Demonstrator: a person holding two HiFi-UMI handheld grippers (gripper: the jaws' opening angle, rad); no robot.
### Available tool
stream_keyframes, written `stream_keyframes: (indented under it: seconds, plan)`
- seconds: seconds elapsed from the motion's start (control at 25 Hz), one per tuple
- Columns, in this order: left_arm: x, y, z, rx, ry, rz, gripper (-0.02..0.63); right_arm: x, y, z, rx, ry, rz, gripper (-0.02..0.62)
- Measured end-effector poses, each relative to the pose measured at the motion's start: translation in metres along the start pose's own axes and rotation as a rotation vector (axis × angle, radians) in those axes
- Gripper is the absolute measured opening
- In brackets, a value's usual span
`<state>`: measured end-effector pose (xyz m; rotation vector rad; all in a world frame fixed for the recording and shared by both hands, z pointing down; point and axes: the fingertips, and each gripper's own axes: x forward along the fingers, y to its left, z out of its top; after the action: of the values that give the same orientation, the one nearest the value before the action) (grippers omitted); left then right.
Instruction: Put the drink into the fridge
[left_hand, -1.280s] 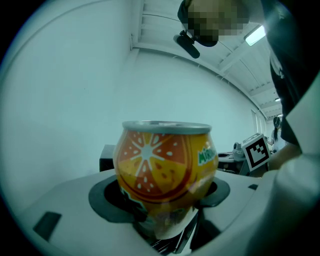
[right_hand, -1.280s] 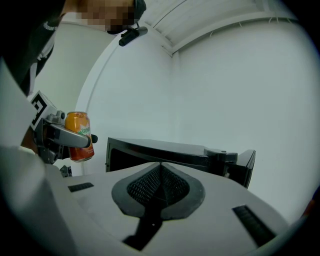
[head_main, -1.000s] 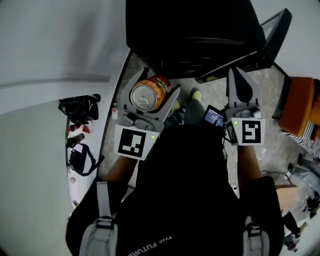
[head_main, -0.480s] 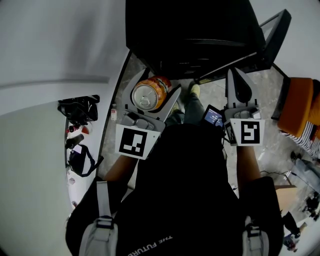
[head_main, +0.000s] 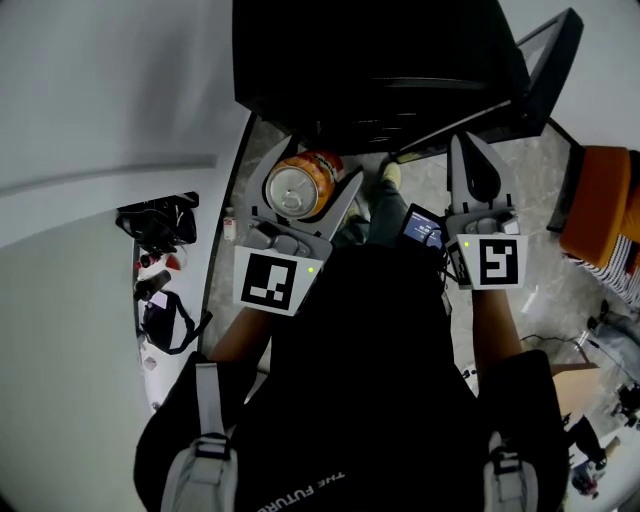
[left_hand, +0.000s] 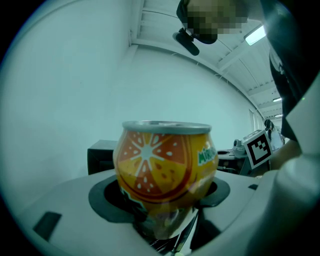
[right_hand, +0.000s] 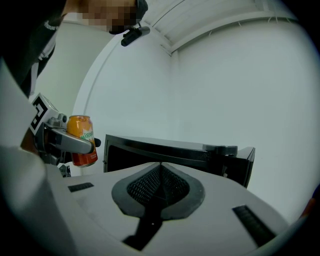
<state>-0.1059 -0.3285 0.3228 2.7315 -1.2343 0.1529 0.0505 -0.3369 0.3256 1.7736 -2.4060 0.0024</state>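
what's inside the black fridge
Only a dark opening shows in the fridge beside its open door; shelves or contents cannot be made out. The orange can is outside, in the left tool.

Black shirt (head_main: 370, 370); grey left tongs (head_main: 312, 163), right tongs (head_main: 462, 146)

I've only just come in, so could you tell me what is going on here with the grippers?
A person with a gripper in each hand faces a black fridge whose door is open. The left gripper is shut on an orange drink can, held upright. The right gripper is shut and empty. The can is not yet inside.
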Motion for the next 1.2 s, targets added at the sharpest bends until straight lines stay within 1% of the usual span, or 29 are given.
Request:
stream_keyframes:
  seconds: [0.36,0.72,0.96,1.2]
  plan:
    - [0.024,-0.001,-0.018,0.008,0.037,-0.014,0.344,0.004,-0.009,-0.01,0.011,0.018,-0.002,0.017]
    - [0.036,0.0,-0.027,0.011,0.047,-0.024,0.344,0.006,-0.008,-0.019,0.012,0.03,0.005,0.017]
    - [0.053,0.0,-0.038,-0.001,0.065,-0.026,0.344,0.014,-0.013,-0.033,0.031,0.044,0.02,0.017]
    - [0.064,0.001,-0.054,-0.004,0.088,-0.034,0.344,0.021,-0.012,-0.044,0.029,0.056,0.028,0.017]
